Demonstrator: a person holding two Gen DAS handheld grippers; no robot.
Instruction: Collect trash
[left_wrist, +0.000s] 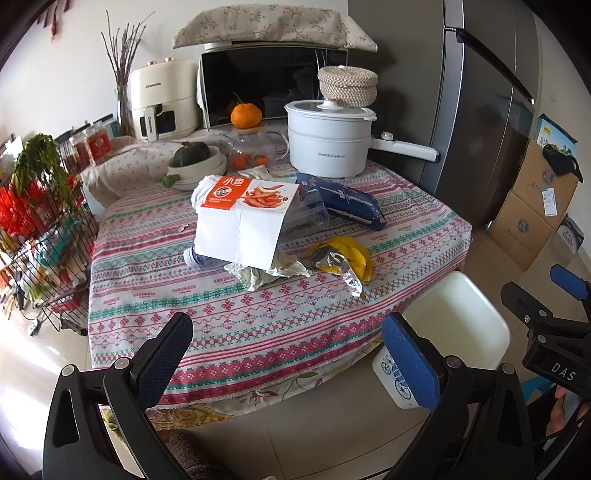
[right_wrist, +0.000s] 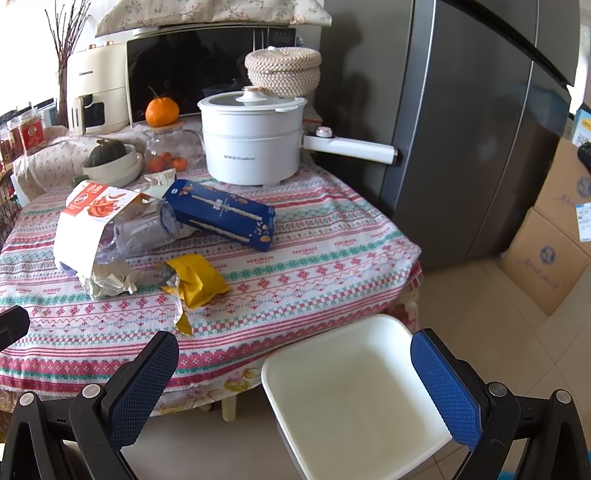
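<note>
Trash lies in a heap on the patterned tablecloth (left_wrist: 229, 314): a white and orange snack box (left_wrist: 243, 218) (right_wrist: 88, 221), a clear plastic bottle (right_wrist: 144, 229), a dark blue box (left_wrist: 347, 201) (right_wrist: 221, 214), crumpled paper (left_wrist: 266, 273) (right_wrist: 107, 280) and a yellow foil wrapper (left_wrist: 343, 258) (right_wrist: 195, 280). A white bin (left_wrist: 450, 328) (right_wrist: 354, 395) stands on the floor at the table's near right corner. My left gripper (left_wrist: 291, 358) is open over the near table edge, holding nothing. My right gripper (right_wrist: 295, 384) is open above the bin, also holding nothing.
A white electric pot (left_wrist: 328, 144) (right_wrist: 251, 144), a glass jar of oranges (left_wrist: 255, 147), stacked bowls with a squash (left_wrist: 195, 162), a microwave (left_wrist: 266, 85) and an air fryer (left_wrist: 162, 99) fill the back. A fridge (right_wrist: 461, 129) and cardboard boxes (right_wrist: 546, 251) stand right; a wire rack (left_wrist: 40, 240) left.
</note>
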